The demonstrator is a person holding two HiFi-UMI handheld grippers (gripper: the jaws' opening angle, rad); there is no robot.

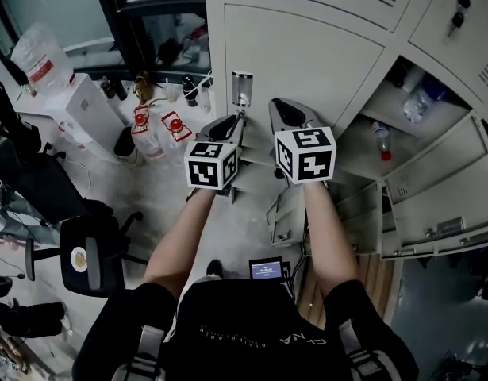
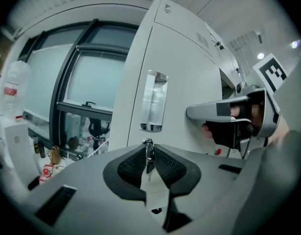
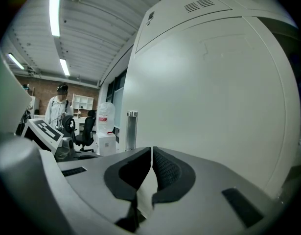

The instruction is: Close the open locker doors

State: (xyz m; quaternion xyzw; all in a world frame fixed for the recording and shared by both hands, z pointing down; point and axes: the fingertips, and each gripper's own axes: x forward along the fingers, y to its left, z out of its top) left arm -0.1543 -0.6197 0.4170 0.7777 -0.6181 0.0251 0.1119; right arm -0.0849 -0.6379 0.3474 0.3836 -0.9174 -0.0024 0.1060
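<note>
A small silver key (image 2: 148, 144) is clamped in the left tool (image 2: 149, 155); the right tool (image 3: 151, 159) is closed. The key could be bent by skewed twisting.

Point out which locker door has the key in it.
The closed door straight ahead: the left gripper pinches its key, while the open doors hang further right.

Shut pale-grey locker door (image 1: 307, 62) straight ahead, upright; further grey doors (image 1: 434, 201) swung open at lower right.
</note>
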